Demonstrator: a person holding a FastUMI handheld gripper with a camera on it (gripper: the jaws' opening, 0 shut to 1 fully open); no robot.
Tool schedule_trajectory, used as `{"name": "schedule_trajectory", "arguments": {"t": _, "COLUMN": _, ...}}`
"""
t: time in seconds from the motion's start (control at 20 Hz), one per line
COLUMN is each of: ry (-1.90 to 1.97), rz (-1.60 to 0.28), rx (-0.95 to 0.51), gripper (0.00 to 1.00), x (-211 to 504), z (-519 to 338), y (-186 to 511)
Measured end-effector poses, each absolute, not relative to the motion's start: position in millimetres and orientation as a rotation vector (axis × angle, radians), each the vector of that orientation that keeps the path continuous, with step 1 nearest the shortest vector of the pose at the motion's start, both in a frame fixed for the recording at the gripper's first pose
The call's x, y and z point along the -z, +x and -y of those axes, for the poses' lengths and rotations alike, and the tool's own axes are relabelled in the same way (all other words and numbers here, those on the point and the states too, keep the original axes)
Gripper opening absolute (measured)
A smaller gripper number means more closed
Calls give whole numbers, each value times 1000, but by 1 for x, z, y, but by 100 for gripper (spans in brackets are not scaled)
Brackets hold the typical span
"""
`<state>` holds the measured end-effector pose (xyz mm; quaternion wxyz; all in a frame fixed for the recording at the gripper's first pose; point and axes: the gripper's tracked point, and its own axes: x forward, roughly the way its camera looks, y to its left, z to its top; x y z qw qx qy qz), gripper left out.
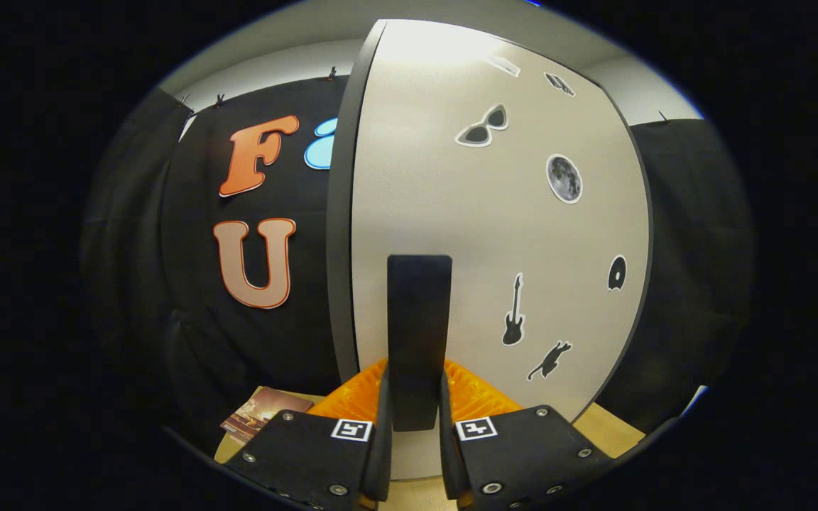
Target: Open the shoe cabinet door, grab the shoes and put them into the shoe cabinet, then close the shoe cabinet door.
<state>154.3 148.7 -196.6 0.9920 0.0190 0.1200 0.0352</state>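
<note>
The shoe cabinet door (494, 234) is a pale panel with a dark edge, standing close in front of me and dotted with small stickers. A tall black handle (420, 312) is mounted upright on its lower middle. My gripper (415, 397) is shut on this handle, one finger pressing each side of its lower part. The door's dark left edge (341, 234) faces the booth wall. The inside of the cabinet and the shoes are hidden behind the door.
A wooden surface (611, 429) runs under the door at the lower right. A small printed card or booklet (263, 413) lies on it just left of my left finger. Black cloth hangs on both sides of the cabinet.
</note>
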Motion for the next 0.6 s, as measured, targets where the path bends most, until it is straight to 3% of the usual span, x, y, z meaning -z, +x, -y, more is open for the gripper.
{"name": "schedule_trajectory", "arguments": {"t": 0.6, "ry": 94, "rz": -233, "rx": -79, "gripper": 23, "x": 185, "z": -86, "y": 61}}
